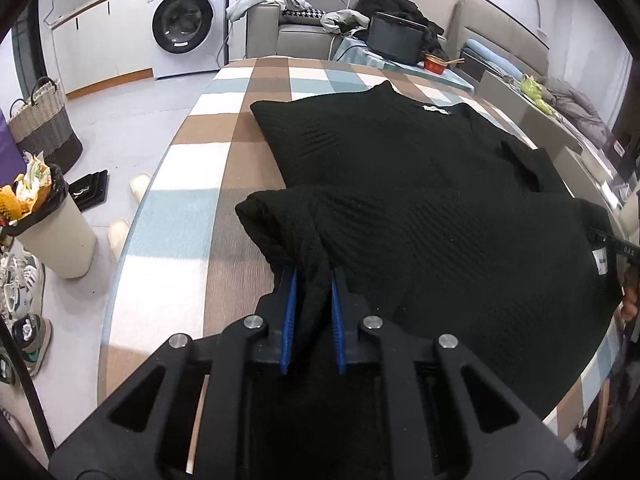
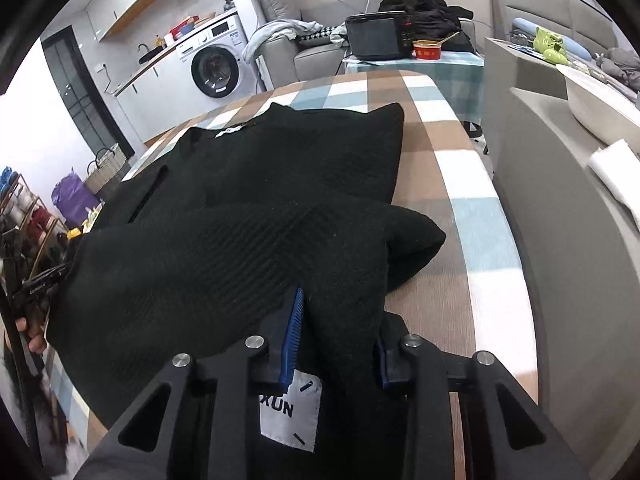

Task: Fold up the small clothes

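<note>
Two black hand-held grippers, the left hand-held gripper (image 1: 313, 280) and the right hand-held gripper (image 2: 340, 312), each pinch one black ribbed knit sweater (image 1: 400, 168) by its near edge, folded over itself on the checked-cloth counter (image 1: 208, 168). One cream bin (image 1: 56, 236) holds wrappers.

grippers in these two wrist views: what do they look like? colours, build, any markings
Both match: the left gripper and right gripper have matte black angular frames with triangular cutouts, round silver pivot bolts, and blue ribbed pads on black fingers. Seen from the opposite camera, each shows small white lettering on its black side, too small to read. No cables visible.
</note>
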Available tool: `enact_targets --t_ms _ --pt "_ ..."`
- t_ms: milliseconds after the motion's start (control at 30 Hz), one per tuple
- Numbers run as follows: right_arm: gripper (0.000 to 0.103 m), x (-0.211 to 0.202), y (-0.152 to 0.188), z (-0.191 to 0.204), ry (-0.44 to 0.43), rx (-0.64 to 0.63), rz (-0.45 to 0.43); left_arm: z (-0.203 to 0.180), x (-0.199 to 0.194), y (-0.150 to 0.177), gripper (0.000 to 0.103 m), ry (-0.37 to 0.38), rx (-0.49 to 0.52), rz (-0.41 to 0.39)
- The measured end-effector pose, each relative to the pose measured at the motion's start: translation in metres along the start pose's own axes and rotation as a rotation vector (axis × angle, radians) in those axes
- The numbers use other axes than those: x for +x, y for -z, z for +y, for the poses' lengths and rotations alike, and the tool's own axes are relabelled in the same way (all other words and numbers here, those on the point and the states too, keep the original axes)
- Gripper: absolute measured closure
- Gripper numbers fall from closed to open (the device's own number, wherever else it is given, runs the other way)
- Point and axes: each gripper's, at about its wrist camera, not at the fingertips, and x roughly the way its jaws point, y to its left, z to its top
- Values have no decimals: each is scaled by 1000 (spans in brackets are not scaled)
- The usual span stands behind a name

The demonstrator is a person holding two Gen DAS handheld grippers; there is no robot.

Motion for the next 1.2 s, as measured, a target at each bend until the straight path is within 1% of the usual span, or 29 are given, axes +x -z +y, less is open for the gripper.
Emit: enact_targets --t_ms 67,100,133,200,267,300,333,400,533,633,700,800,867,933,967,1000,1033,1067,1133,1200 --pt "72 -3 5 1 -1 -6 4 3 -6 6 89 2 -5 -9" --pt "71 -4 5 0 2 -1 2 6 -9 8 84 4 -16 -11" --pt "67 -6 6 -4 -8 20 -2 10 -12 9 81 10 -35 -9" --pt "64 -13 6 -14 -32 64 -4 20 -22 12 63 7 -64 -10" --pt "58 -27 9 -24 -38 95 -24 27 -36 18 55 -1 -74 -27" --pt "56 -36 13 -28 -38 104 -37 29 -41 21 53 -6 -74 -35" --pt "54 -44 18 -32 -41 107 -42 30 -47 25 52 -13 -73 -44" --pt "54 -54 31 -36 -53 107 -29 30 -54 34 43 -19 -69 -43" --pt "54 -63 54 -36 -64 92 15 21 -58 51 43 -16 -27 -6" --pt "53 -65 63 -30 -59 62 33 12 -62 64 43 -11 6 19" --pt "51 -65 68 -29 -45 53 41 6 -62 72 43 -10 31 40" --pt "51 -66 74 -30 -41 54 36 0 -63 81 43 -17 68 63" --pt "51 -68 76 -32 -46 58 31 -1 -63 85 45 -15 78 78" --pt "51 -68 77 -33 -47 66 30 -2 -63 86 63 -5 76 76" --pt "50 -69 79 -33 -46 63 32 -3 -65 86 67 -4 77 74" --pt "50 -70 79 -32 -45 60 34 -3 -68 86 77 -5 79 68" --pt "50 -71 80 -31 -43 55 39 -4 -71 84 82 -13 81 61" --pt "50 -72 82 -32 -40 52 41 -4 -74 83 90 -21 77 57" --pt "50 -74 83 -32 -38 49 41 -3 -80 79 98 -13 59 50" --pt "48 -74 83 -33 -35 51 39 -4 -87 76 99 5 53 27"
